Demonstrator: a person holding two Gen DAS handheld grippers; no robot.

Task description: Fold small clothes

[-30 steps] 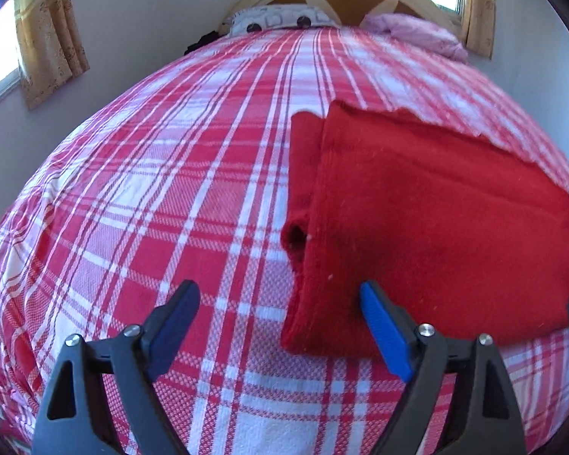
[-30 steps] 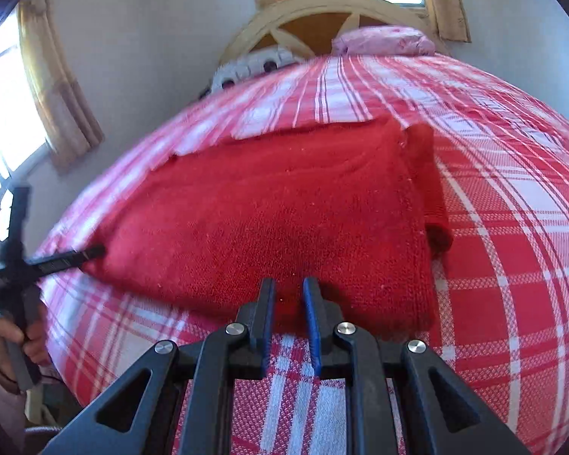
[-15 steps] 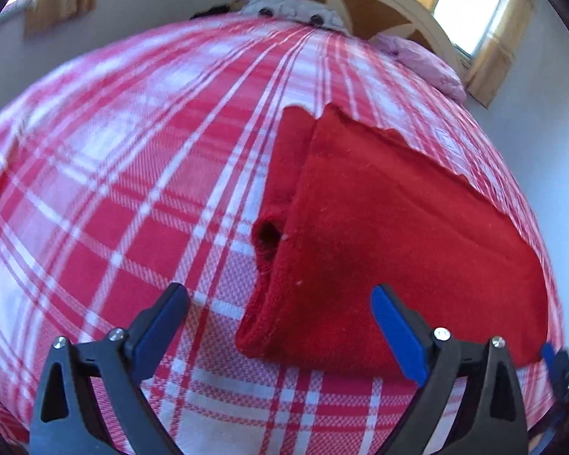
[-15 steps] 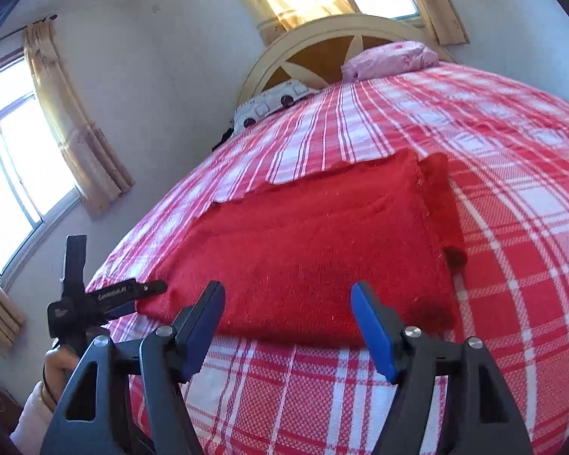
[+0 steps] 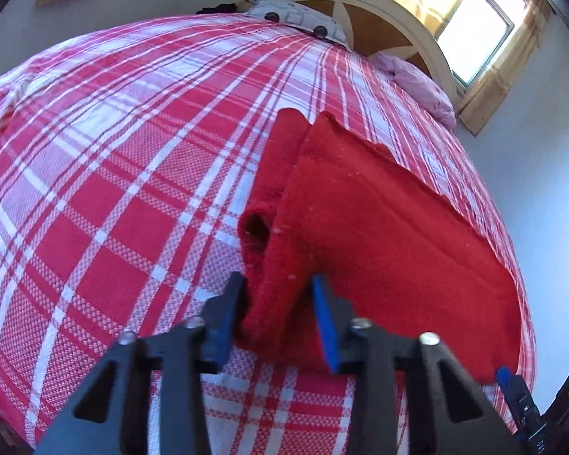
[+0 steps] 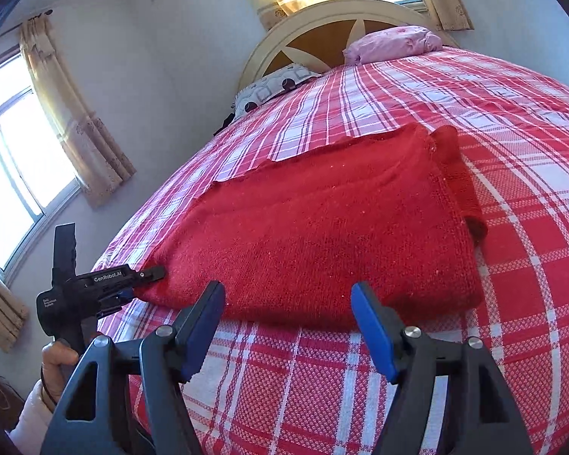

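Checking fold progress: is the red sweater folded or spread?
Folded: the red sweater lies as a layered rectangle, a sleeve cuff poking out beneath.

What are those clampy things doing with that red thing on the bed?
A person is folding a red sweater on a plaid bed, with a gripper in each hand. The left gripper has its jaws around the sweater's near corner, not yet fully shut. The right gripper waits open just in front of the near edge. The sweater lies folded flat, one sleeve sticking out at the side.

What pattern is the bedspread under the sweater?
Red and white plaid bedspread, clearest in the right wrist view.
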